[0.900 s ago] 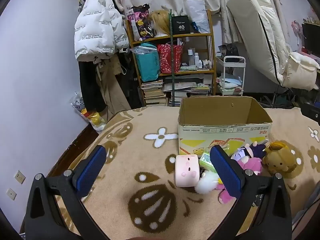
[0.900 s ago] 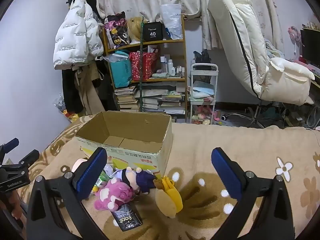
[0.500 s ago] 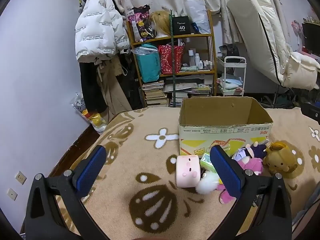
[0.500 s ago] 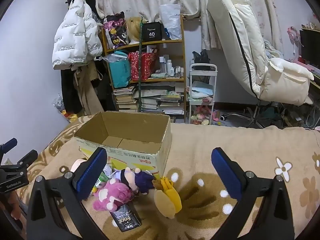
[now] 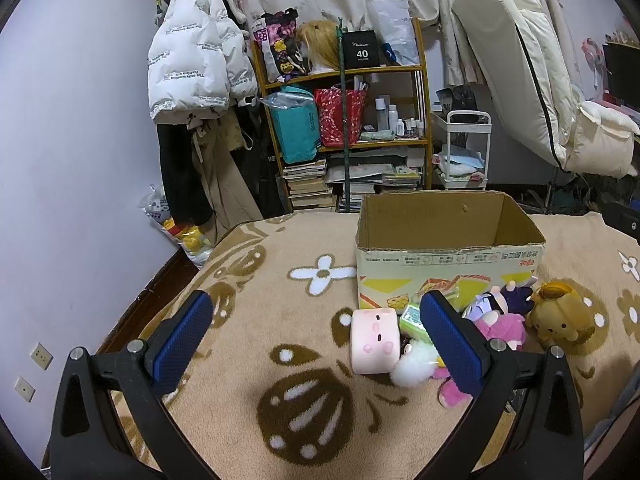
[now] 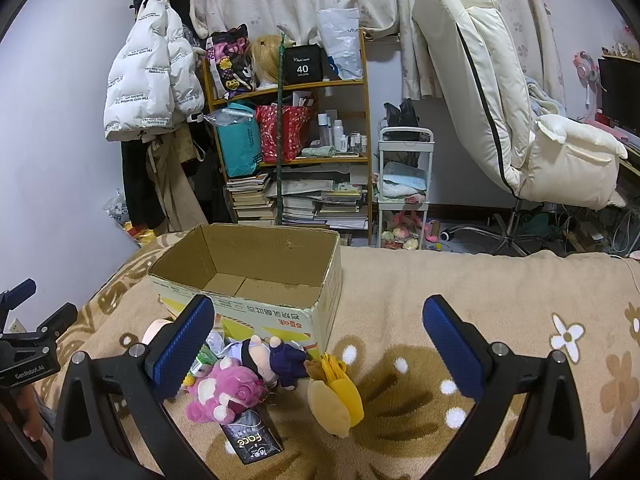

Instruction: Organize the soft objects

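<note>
both hand-held grippers (image 5: 316, 336) (image 6: 318, 338) barely shifted, still agape

Open, empty cardboard box (image 6: 256, 280) upright on blanket; pink cube plush (image 5: 375, 340), magenta bear (image 6: 228, 392), doll (image 6: 276, 360), yellow dog (image 5: 556, 318) heaped touching its front.

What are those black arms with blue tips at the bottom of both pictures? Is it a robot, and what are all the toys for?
No robot here: a person holds a pinching tool in each hand, with a camera on each looking forward. One picture comes from the left gripper, the other from the right gripper. The blue parts are its fingers. Both are open and hold nothing. On the brown flowered blanket stands an empty cardboard box. In front of it lie soft toys: a pink square plush, a magenta bear, a small doll in dark clothes and a yellow plush. The toys probably go in the box.
</note>
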`<state>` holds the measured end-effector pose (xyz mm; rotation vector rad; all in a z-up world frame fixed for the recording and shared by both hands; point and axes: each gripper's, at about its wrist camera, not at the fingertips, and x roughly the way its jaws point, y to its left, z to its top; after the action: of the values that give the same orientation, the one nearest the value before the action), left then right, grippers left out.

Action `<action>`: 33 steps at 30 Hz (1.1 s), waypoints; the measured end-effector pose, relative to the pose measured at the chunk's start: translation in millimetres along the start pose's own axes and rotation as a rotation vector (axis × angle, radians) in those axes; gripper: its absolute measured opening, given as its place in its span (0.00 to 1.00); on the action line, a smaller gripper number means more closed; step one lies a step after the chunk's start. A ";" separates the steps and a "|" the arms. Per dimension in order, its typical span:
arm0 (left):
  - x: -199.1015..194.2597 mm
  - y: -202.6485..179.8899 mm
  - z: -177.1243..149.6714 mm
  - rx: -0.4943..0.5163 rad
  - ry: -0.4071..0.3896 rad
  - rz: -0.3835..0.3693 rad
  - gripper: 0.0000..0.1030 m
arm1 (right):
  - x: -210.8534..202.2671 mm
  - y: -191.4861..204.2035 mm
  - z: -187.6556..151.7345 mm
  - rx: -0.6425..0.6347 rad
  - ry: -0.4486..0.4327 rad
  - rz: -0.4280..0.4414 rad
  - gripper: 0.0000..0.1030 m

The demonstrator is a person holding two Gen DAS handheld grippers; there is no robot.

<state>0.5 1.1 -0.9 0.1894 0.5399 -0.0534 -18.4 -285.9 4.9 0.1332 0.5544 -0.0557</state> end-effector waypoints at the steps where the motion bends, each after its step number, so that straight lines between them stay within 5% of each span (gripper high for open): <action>1: -2.4 0.9 -1.1 0.002 -0.005 0.001 0.99 | 0.1 -0.1 0.0 0.000 0.000 0.000 1.00; 33: -3.9 -1.5 -5.2 0.013 -0.004 0.006 0.99 | 0.1 0.4 -0.5 0.000 0.000 -0.002 1.00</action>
<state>-5.6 0.7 -3.4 0.2031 0.5346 -0.0514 -18.6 -285.4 4.5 0.1324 0.5541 -0.0573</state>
